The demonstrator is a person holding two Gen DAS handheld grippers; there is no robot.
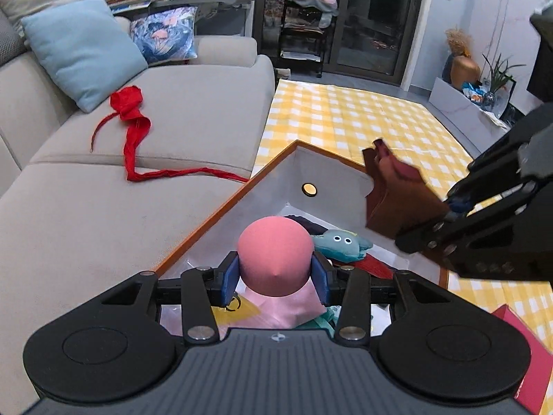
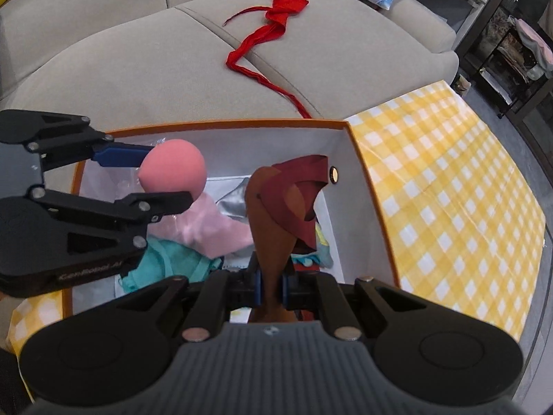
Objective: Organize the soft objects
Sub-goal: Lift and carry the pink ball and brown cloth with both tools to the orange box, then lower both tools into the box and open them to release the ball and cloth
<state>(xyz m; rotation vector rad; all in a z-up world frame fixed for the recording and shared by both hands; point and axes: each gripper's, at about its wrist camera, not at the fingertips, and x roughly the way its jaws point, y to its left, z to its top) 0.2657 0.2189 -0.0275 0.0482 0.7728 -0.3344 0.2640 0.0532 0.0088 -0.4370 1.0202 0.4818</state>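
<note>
My left gripper (image 1: 275,276) is shut on a pink foam teardrop (image 1: 274,257), held over the orange-rimmed white box (image 1: 221,207). From the right wrist view the same gripper (image 2: 162,176) holds the pink teardrop (image 2: 176,167) above the box's left side. My right gripper (image 2: 271,287) is shut on a brown and maroon felt piece (image 2: 276,207) that hangs over the box (image 2: 345,186); in the left wrist view this felt piece (image 1: 394,197) sits at the right. Inside lie a teal plush with eyes (image 1: 340,243), pink cloth (image 2: 207,224) and teal cloth (image 2: 172,263).
A red fabric strip (image 1: 134,138) trails across the grey sofa (image 1: 103,224) toward the box. A light blue cushion (image 1: 83,52) and a patterned cushion (image 1: 166,33) lean at the sofa's back. A yellow checked cloth (image 2: 449,190) covers the surface under the box.
</note>
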